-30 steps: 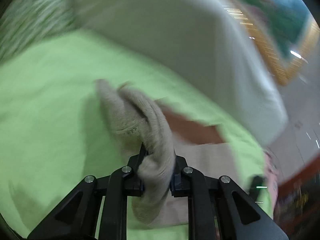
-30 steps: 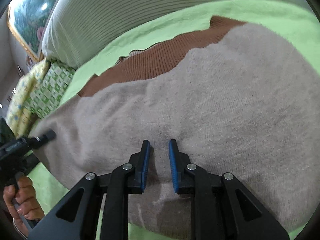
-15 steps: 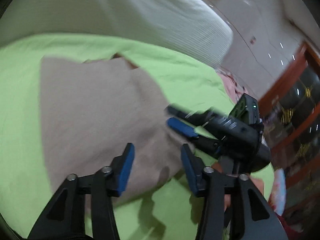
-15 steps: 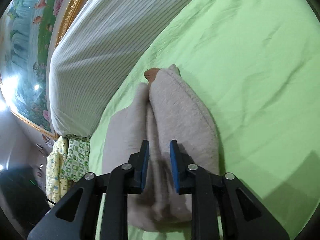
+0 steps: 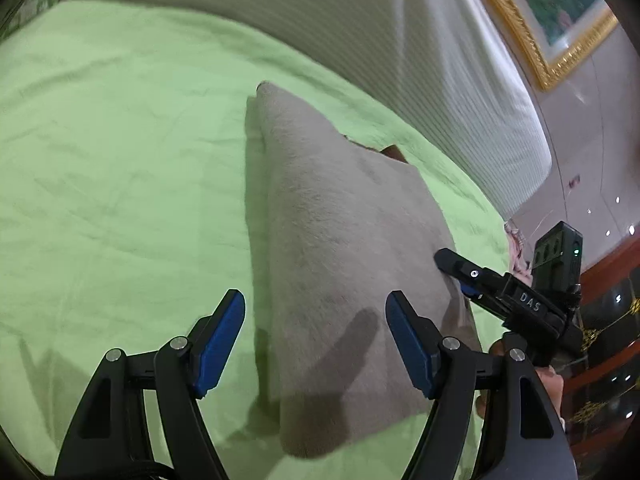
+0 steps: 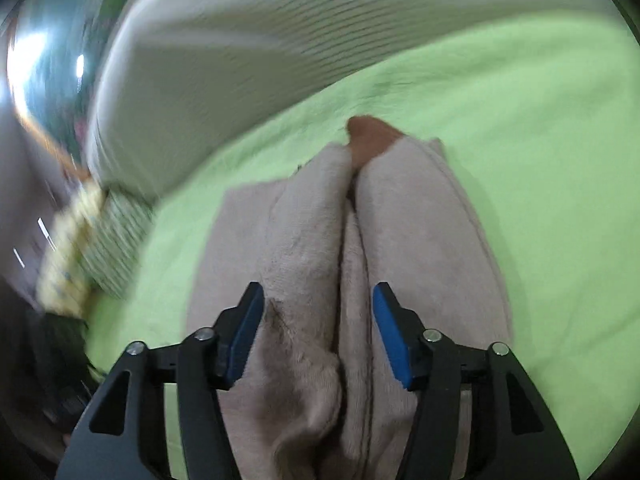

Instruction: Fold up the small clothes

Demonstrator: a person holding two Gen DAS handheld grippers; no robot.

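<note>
Left wrist view: one fuzzy beige sweater (image 5: 344, 240) lies folded on the green sheet (image 5: 120, 160), a brown edge peeking out at its 12 o'clock end. It runs up from between the left gripper (image 5: 314, 340), whose fingers are spread wide and hold nothing. The right gripper (image 5: 452, 270) sits at the sweater's 3 o'clock edge; in its own view (image 6: 318, 332) the fingers are spread either side of the sweater's bunched folds (image 6: 352, 280).
</note>
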